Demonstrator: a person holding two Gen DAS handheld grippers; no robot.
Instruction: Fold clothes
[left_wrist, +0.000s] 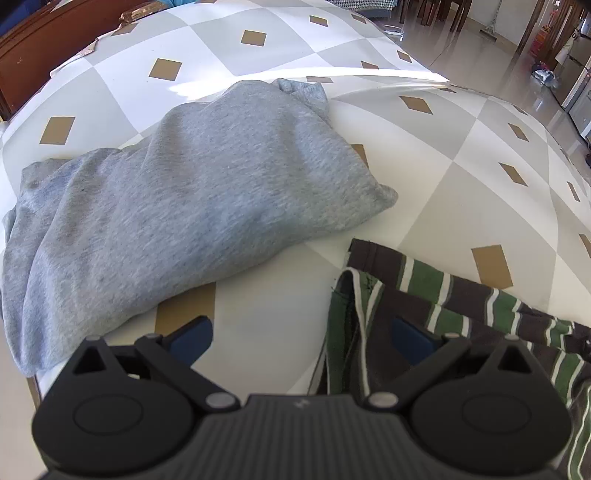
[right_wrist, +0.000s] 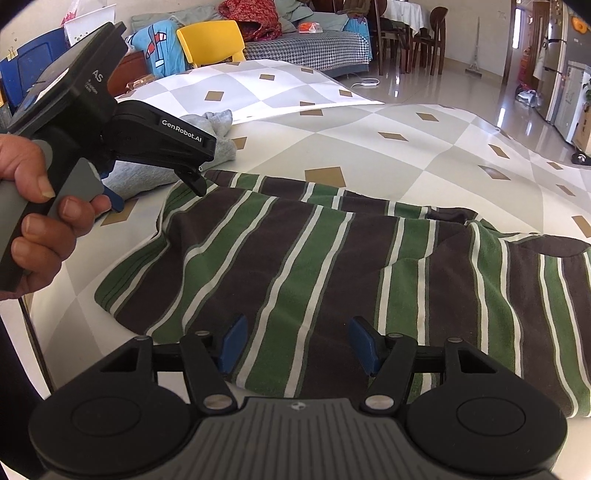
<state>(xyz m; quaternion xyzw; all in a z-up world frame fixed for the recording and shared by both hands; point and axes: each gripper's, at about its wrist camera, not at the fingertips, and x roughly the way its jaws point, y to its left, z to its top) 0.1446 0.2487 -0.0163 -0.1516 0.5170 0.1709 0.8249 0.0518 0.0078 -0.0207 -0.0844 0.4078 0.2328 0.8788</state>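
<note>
Right gripper (right_wrist: 295, 345) stood open above striped shirt (right_wrist: 332, 266), nothing gripped, left gripper (left_wrist: 301, 338) stood wide over shirt's edge, empty, grey garment (left_wrist: 192, 184) beside, on checked table (left_wrist: 443, 206)

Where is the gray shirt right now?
The gray shirt lies bunched on the checked tablecloth, filling the left of the left wrist view, just beyond and left of the striped shirt. In the right wrist view it peeks out behind the left tool.

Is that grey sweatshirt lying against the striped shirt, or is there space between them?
Apart. The left wrist view shows a strip of bare patterned tablecloth between the grey sweatshirt and the striped shirt's nearest edge.
</note>
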